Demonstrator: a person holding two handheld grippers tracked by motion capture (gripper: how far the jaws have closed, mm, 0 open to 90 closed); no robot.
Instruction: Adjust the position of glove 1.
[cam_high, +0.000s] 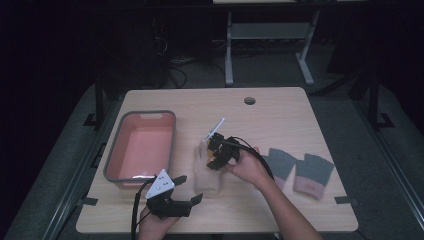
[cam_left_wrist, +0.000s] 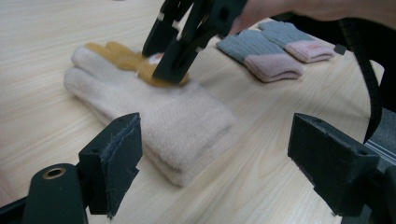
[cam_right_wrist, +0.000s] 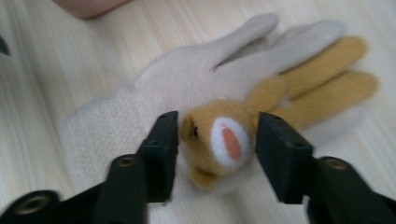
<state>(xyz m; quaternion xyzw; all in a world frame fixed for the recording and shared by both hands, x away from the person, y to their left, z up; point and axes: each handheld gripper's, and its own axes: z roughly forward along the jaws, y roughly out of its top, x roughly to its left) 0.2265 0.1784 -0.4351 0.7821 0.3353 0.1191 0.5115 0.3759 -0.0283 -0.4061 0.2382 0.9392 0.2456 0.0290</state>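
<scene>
Cream glove (cam_high: 207, 172) flat on table (cam_high: 280, 107), centre of high view, slightly below mid-frame, cuff toward bottom edge. In left gripper view (cam_left_wrist: 154, 109) across upper-left to centre, cuff at centre, fingers to upper left. In right gripper view (cam_right_wrist: 187, 88) spread over middle of frame, fingers to upper right.

Tan animal patch (cam_right_wrist: 224, 140) w/ white-and-orange muzzle on glove back, long tan ears (cam_right_wrist: 327, 84) running to right of frame along glove fingers. Also seen as tan bit in left gripper view (cam_left_wrist: 126, 58), upper-left.

Right gripper (cam_high: 216, 152) over glove's upper end, centre of high view, hand (cam_high: 250, 167) just to its right. Jaws apart, either side of patch in right gripper view (cam_right_wrist: 217, 140); left pad close beside patch, right pad w/ small gap; no squeeze on it visible. In left gripper view (cam_left_wrist: 170, 56) at top centre, tips down at patch.

Left gripper (cam_high: 187, 190) lower left of centre in high view, near glove cuff, off it. Jaws wide apart, nothing between; in left gripper view (cam_left_wrist: 215, 154) pads at lower left & lower right, cuff beyond them.

Pink bin w/ grey rim (cam_high: 114, 150) left of glove, near. Pair of grey-and-pink gloves (cam_high: 300, 170) right of centre, apart from cream one; upper right in left gripper view (cam_left_wrist: 275, 51).
</scene>
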